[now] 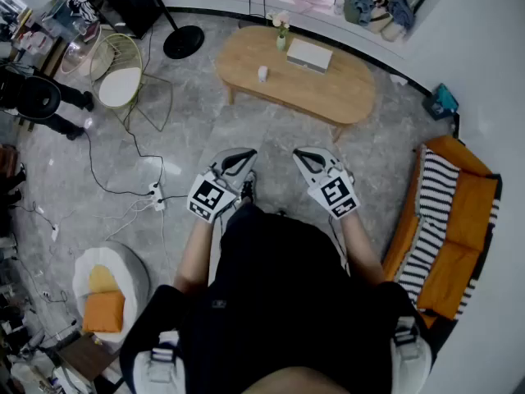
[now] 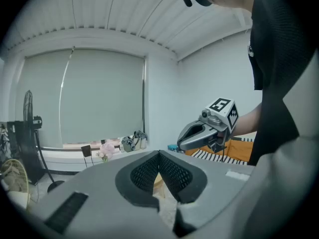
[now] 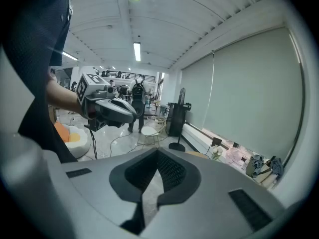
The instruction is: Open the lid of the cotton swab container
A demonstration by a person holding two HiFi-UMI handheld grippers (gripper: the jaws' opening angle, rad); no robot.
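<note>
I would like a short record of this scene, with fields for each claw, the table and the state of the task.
left claw: shut, empty, held in the air
right claw: shut, empty, beside the left one, not touching it
table: wooden, oval, ahead of both claws; bears a small white container, a flat white box and a flower vase
task state: not begun; neither claw touches anything on the table

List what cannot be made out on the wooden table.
Head view: the small white object on the wooden table is too small to identify; no lid discernible.
Left gripper view: the shut left hand-held gripper covers nearly all the table.
Right gripper view: the shut right hand-held gripper does likewise.
</note>
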